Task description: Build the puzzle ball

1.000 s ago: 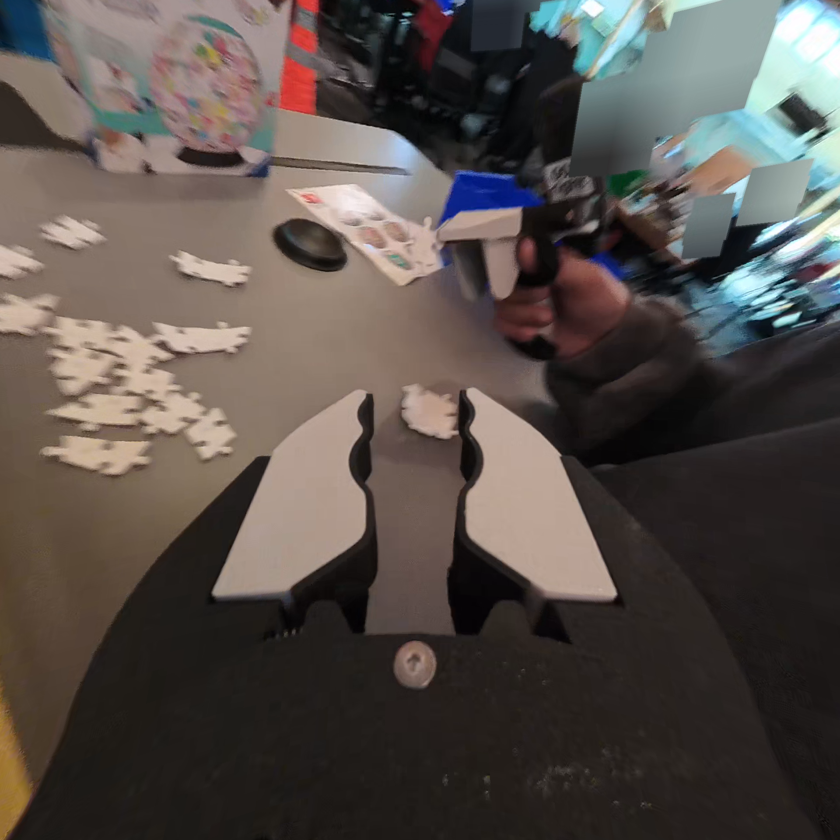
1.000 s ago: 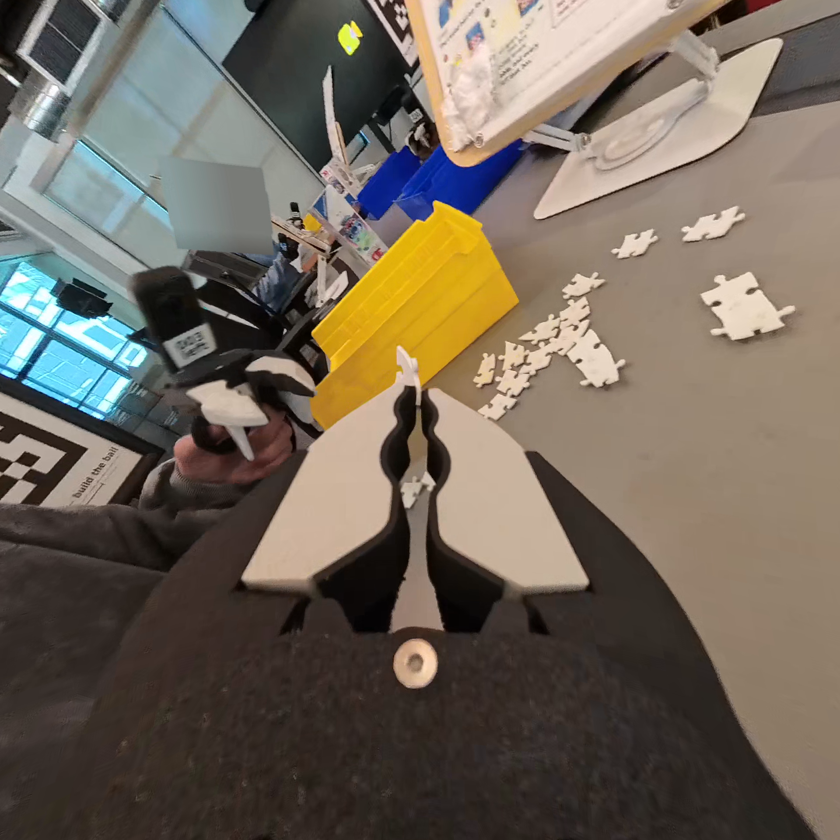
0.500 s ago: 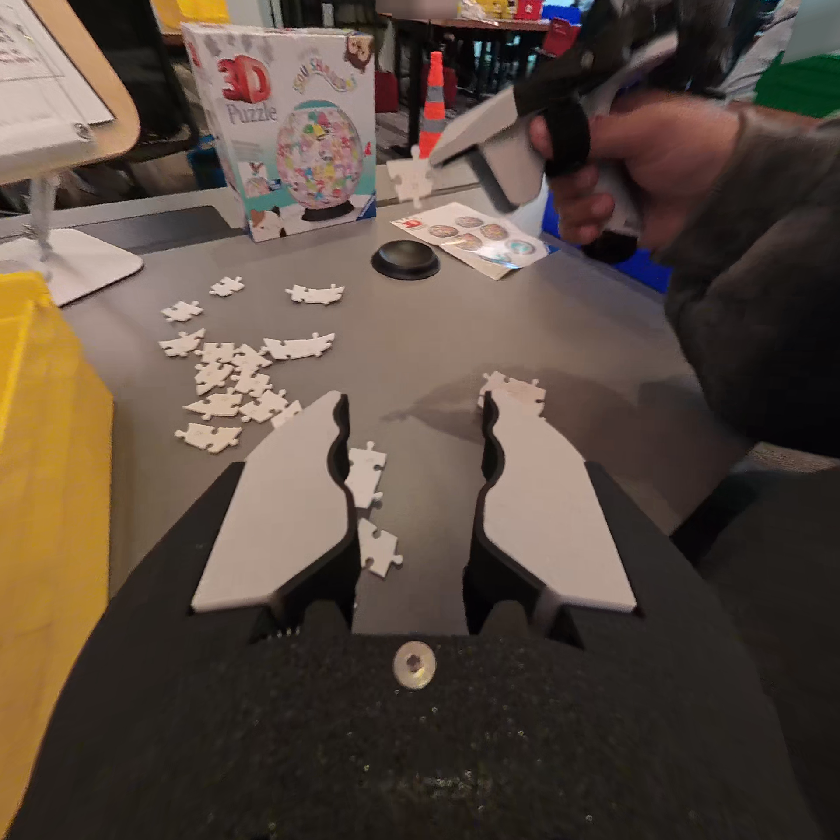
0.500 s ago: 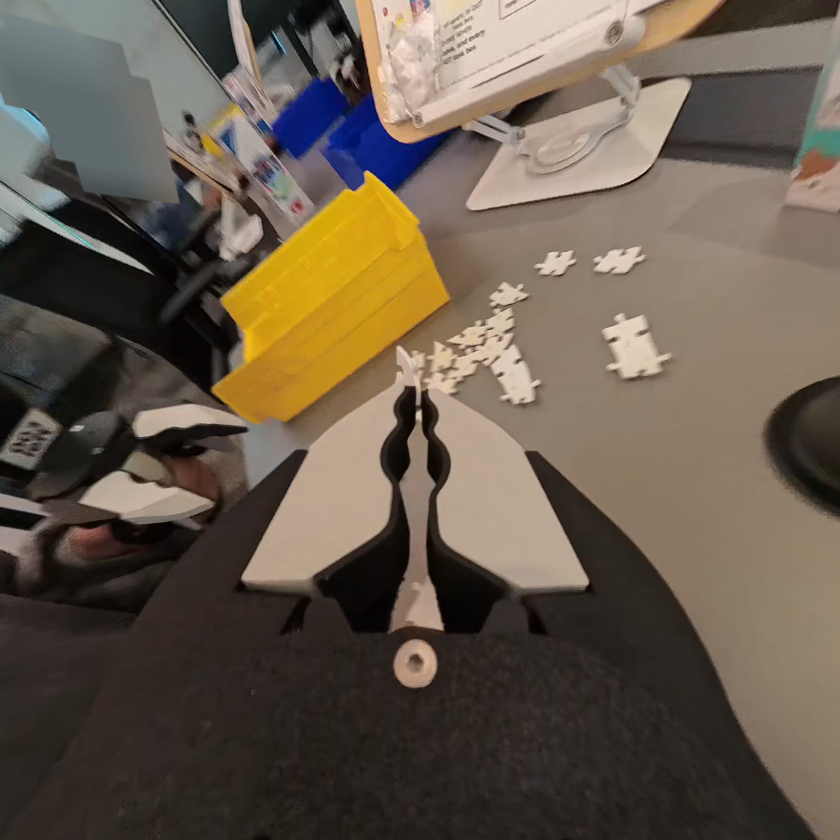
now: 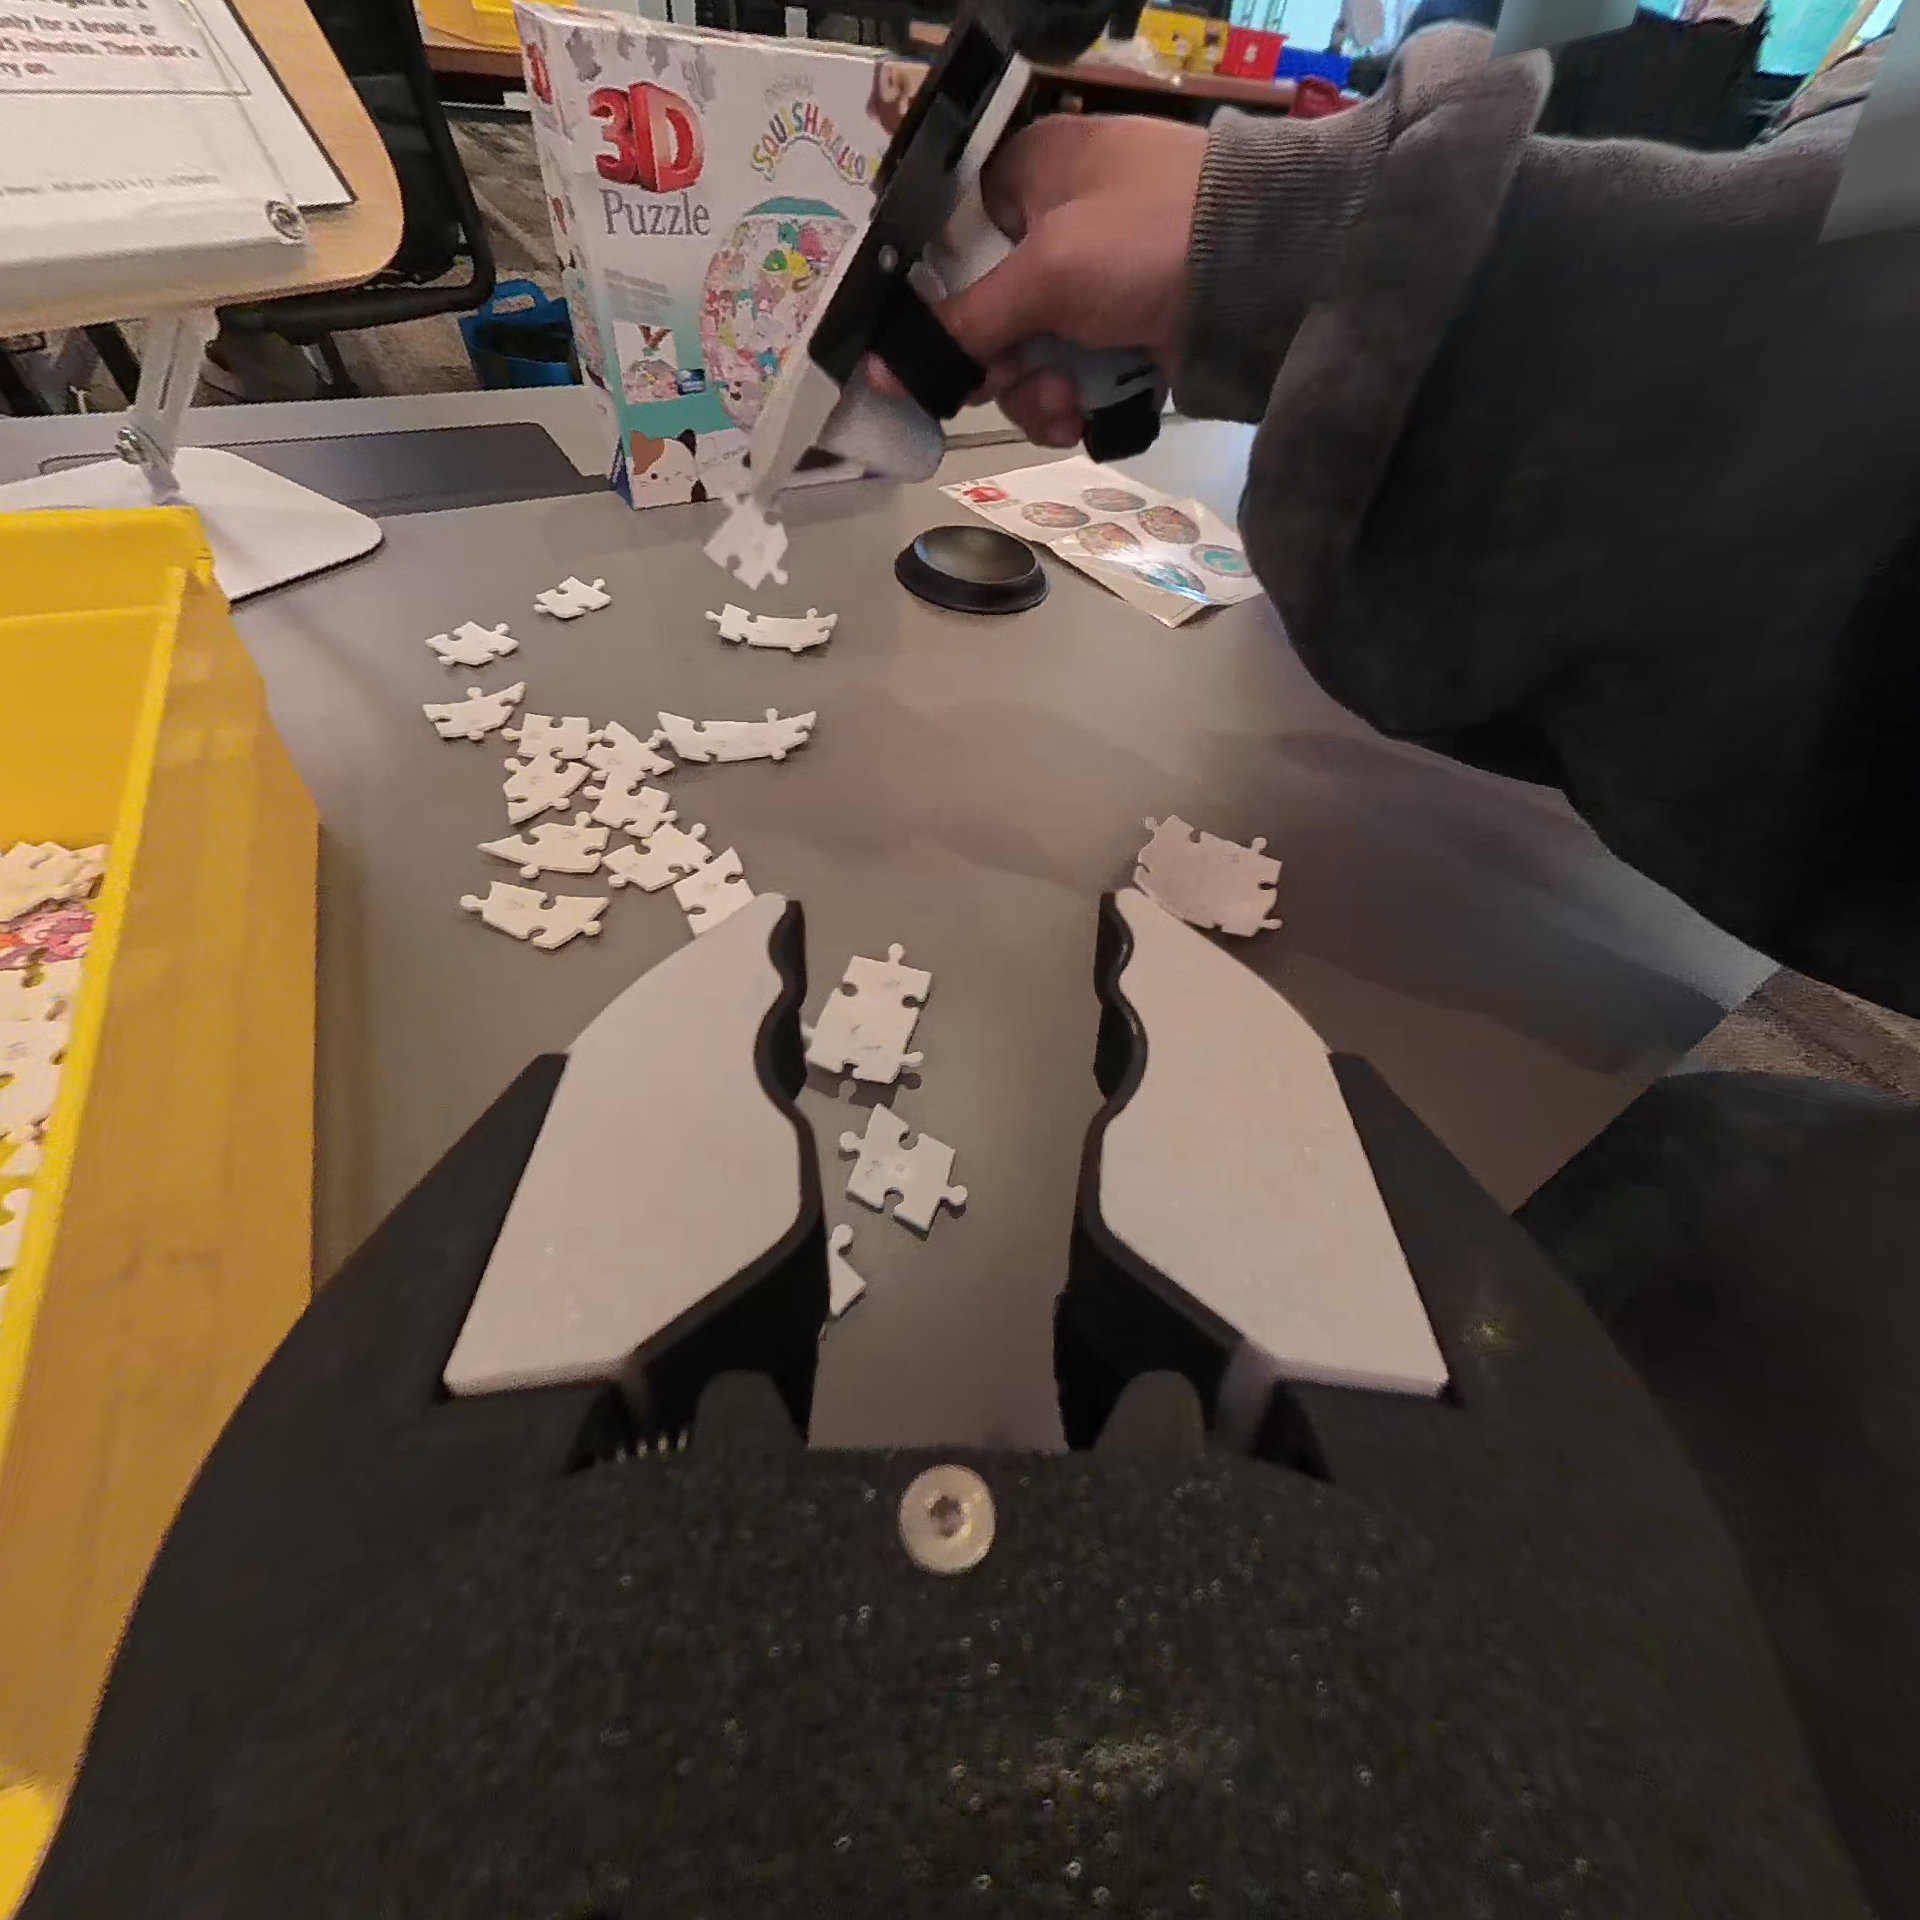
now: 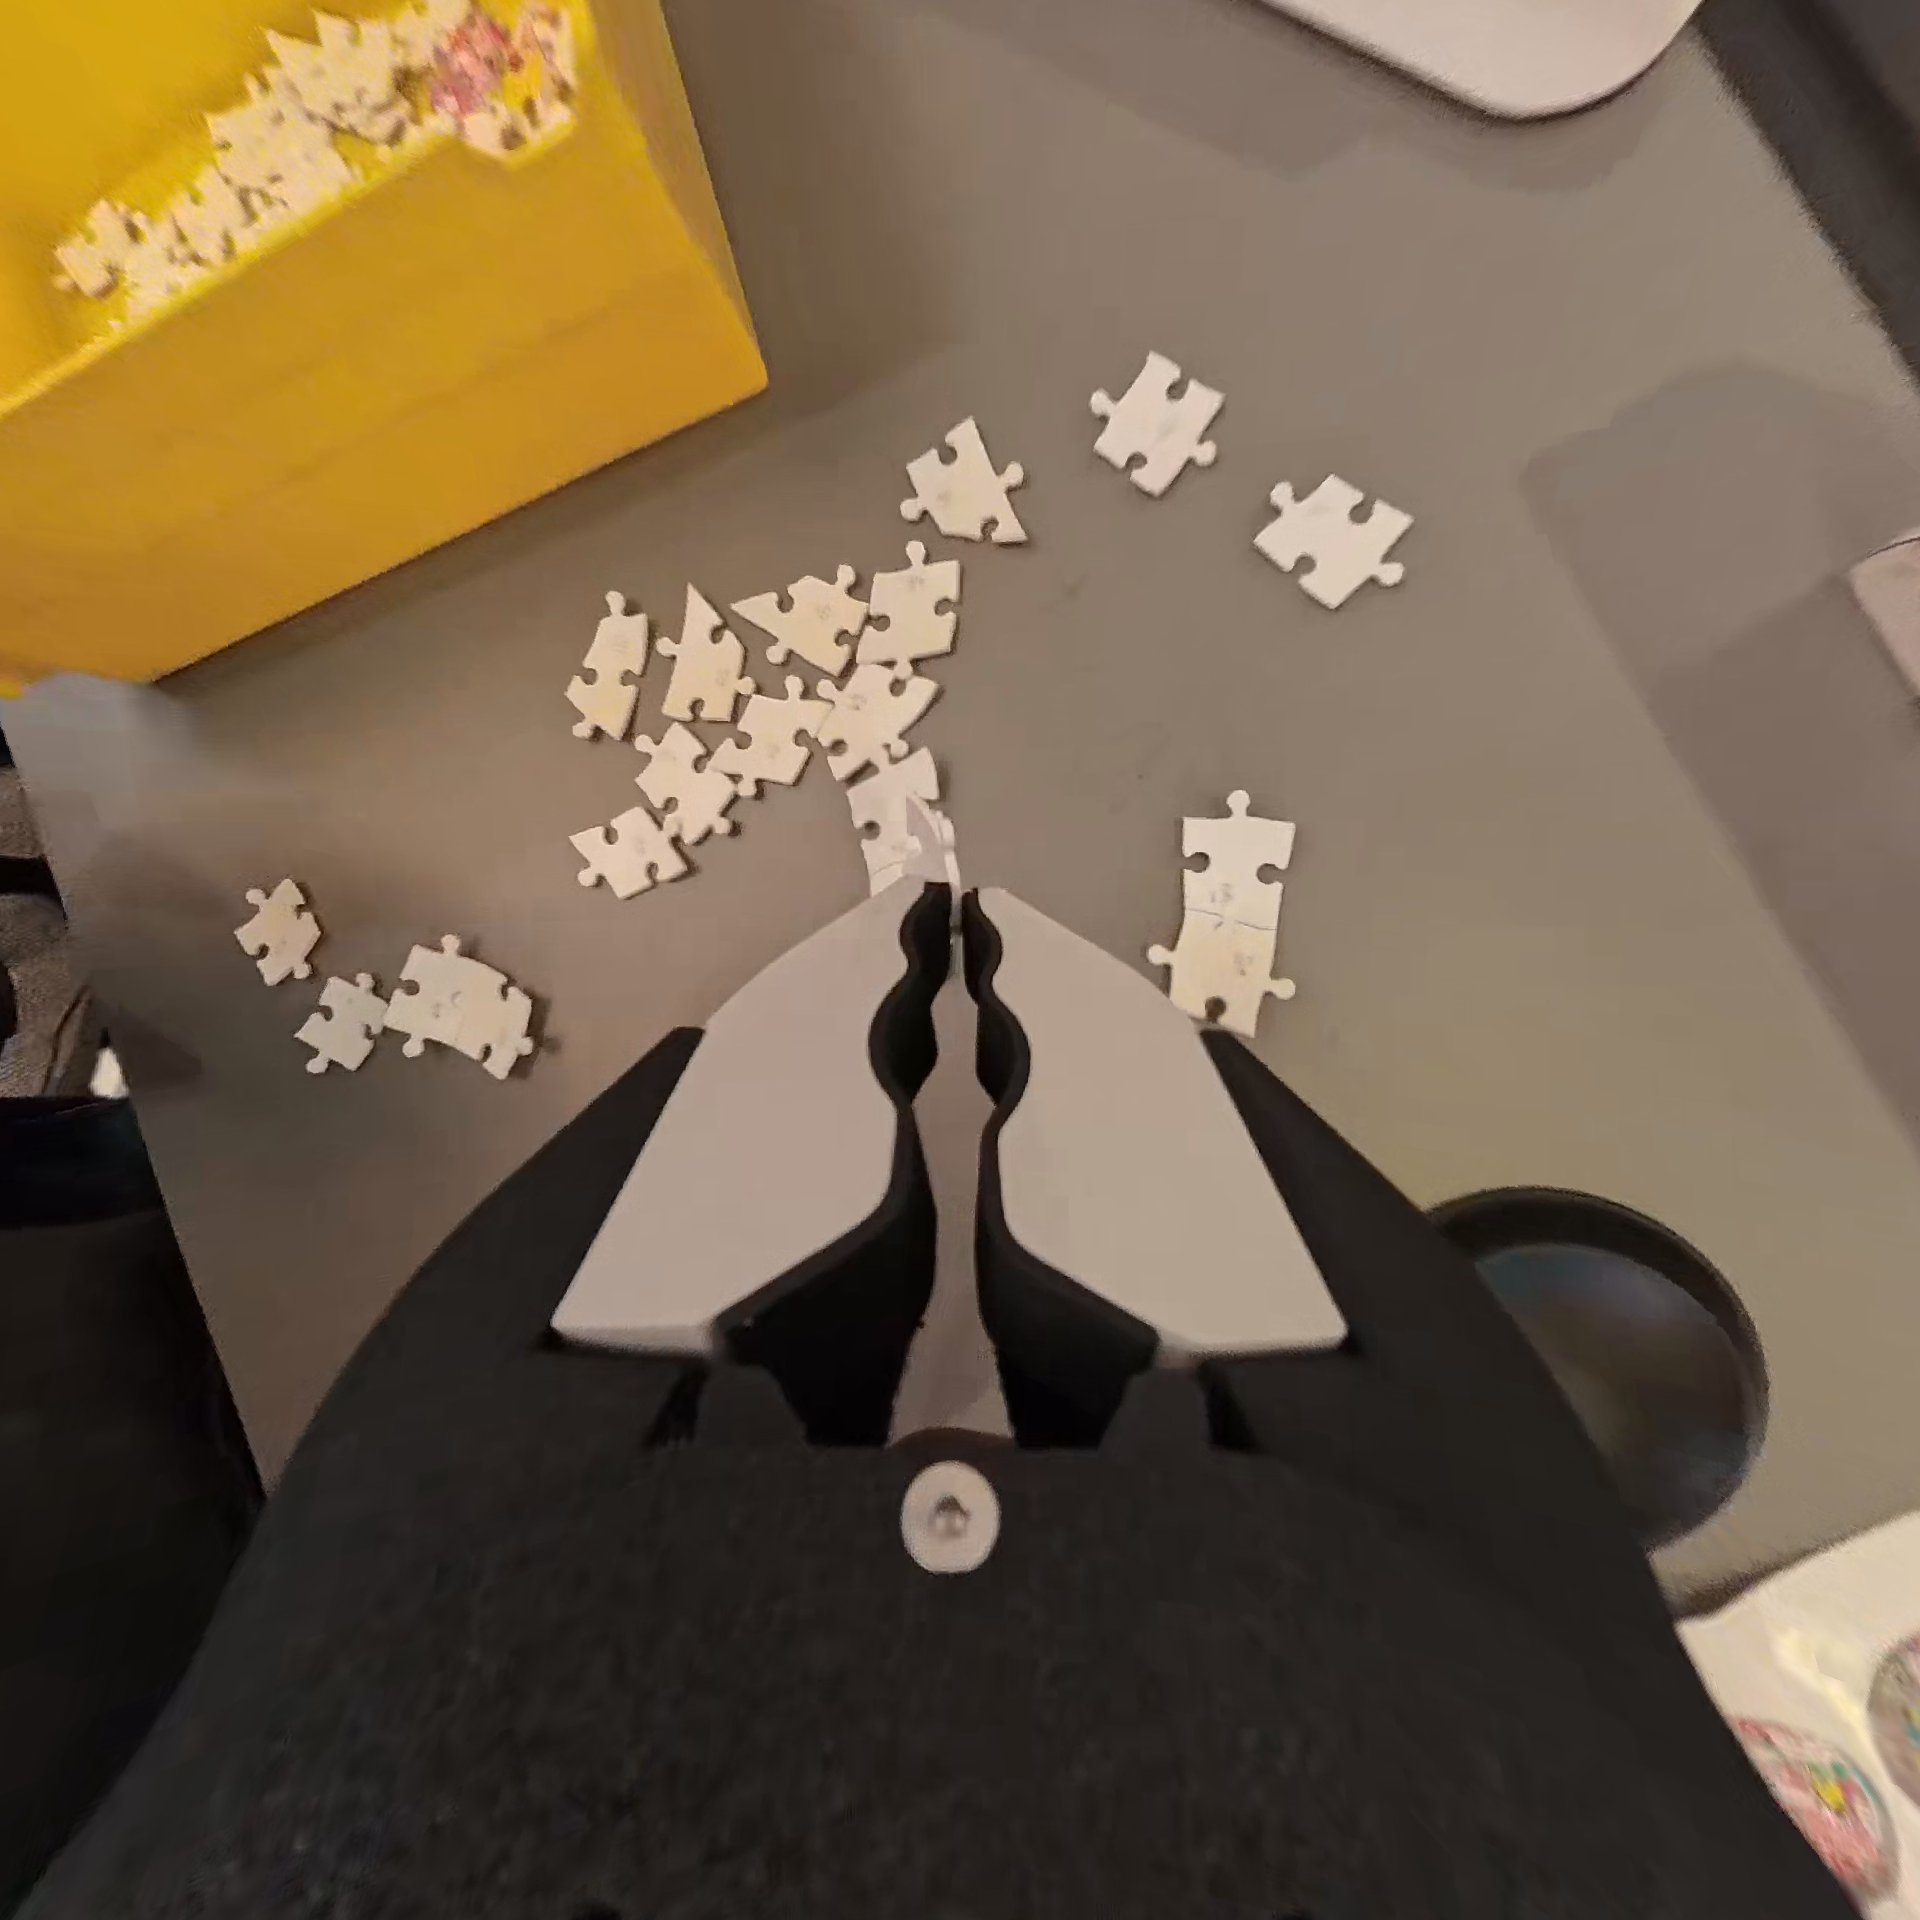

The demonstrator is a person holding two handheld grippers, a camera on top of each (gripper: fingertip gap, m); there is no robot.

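Several white puzzle pieces (image 5: 603, 800) lie back side up on the grey table (image 5: 987, 727); they also show in the right wrist view (image 6: 779, 707). My left gripper (image 5: 948, 914) is open and empty, low over the table, with two loose pieces (image 5: 868, 1018) between its fingers. A joined pair (image 5: 1205, 873) lies by its right fingertip. My right gripper (image 6: 956, 899) is shut on a puzzle piece (image 6: 930, 842), seen edge-on, and points down above the pile. In the left wrist view it (image 5: 769, 478) holds that piece (image 5: 746, 545) in the air.
A yellow bin (image 5: 125, 935) holding more pieces stands at the left. The puzzle box (image 5: 675, 260), a round black stand (image 5: 971, 566) and a printed sheet (image 5: 1112, 535) are at the back. A joined pair (image 6: 1231, 920) lies right of the right fingertips. A white board stand (image 5: 208, 499) is back left. The grippers' ends are close to 25 cm from one another.
My right gripper has tipped downward and lowered with its piece over the loose pieces. My left gripper has stayed open over the same two pieces.
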